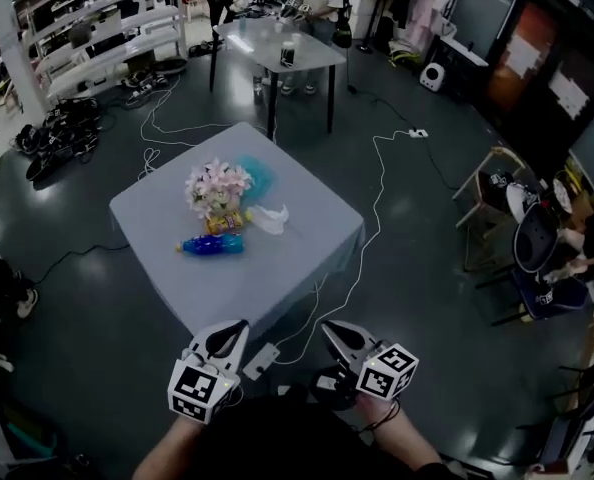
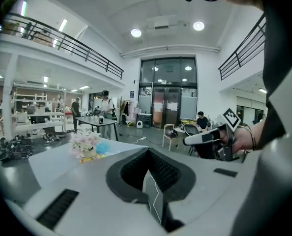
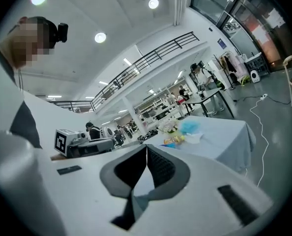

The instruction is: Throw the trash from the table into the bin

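A table under a grey cloth point(image 1: 317, 218) stands in front of me. On it lie a blue bottle point(image 1: 213, 245), a yellow wrapper point(image 1: 226, 222) and a crumpled white paper point(image 1: 269, 217), next to a bunch of pale flowers point(image 1: 216, 187) and something teal point(image 1: 257, 176). My left gripper point(image 1: 239, 326) and right gripper point(image 1: 329, 328) hover side by side short of the table's near edge, apart from everything on it. Both are shut with nothing between the jaws, as the left gripper view point(image 2: 147, 173) and the right gripper view point(image 3: 147, 149) show.
White cables point(image 1: 375, 203) snake over the dark floor, and a power strip point(image 1: 261, 360) lies by the table's near corner. A second table point(image 1: 277, 48) with people beside it stands behind. Chairs point(image 1: 497, 193) and a seated person are at the right, shelves point(image 1: 87, 28) at the far left.
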### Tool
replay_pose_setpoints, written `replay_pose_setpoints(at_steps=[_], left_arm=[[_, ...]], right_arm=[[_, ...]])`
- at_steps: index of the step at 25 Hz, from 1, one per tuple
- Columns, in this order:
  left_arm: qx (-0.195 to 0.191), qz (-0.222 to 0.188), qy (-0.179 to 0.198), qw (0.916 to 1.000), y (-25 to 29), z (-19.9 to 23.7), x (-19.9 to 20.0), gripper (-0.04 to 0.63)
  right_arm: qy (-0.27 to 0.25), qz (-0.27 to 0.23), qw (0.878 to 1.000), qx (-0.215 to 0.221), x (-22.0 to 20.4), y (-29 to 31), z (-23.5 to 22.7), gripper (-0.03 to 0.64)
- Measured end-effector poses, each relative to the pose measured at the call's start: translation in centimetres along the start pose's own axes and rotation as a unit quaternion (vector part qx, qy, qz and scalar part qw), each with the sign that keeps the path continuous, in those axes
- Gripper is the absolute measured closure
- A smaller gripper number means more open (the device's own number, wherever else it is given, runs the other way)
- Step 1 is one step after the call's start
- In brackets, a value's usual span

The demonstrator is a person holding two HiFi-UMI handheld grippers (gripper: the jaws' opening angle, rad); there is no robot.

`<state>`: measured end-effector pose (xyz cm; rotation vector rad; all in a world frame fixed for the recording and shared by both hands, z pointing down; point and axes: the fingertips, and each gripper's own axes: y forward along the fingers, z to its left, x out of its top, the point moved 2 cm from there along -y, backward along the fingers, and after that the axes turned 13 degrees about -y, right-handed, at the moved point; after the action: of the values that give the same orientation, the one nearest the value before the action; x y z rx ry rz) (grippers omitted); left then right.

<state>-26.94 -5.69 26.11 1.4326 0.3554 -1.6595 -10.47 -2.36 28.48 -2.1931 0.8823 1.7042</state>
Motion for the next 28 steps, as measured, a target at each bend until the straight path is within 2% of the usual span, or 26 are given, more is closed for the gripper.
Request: replay_pose_setpoints(at_steps=[5, 11, 16, 21, 28], left_arm=[[0.009, -0.041, -0.014, 0.999, -6.3, 6.0, 2.7, 0.583], [0.011, -0.053, -0.011, 0.9985, -10.7, 11.0, 4.1, 0.583], [0.044, -0.053, -0.025, 0.9973, -10.5, 12.7, 4.8, 0.583], [0.055, -0.051, -0.032, 0.9967, -8.1, 11.5, 4.8, 0.583], [0.1, -0.04, -0.03, 0.9937, -4.3, 11.2, 4.5, 0.581]], right_arm=[[-0.015, 0.001, 1.0, 0.024, 1.6, 7.0, 5.2, 0.614], [-0.016, -0.008, 0.998, 0.058, 2.1, 12.4, 9.4, 0.614], [-0.031, 0.002, 0.996, 0.078, 2.1, 13.7, 9.2, 0.614], [-0.029, 0.016, 0.994, 0.104, 2.3, 12.8, 7.0, 0.614], [-0.029, 0.044, 0.987, 0.154, 1.4, 12.0, 4.0, 0.614]])
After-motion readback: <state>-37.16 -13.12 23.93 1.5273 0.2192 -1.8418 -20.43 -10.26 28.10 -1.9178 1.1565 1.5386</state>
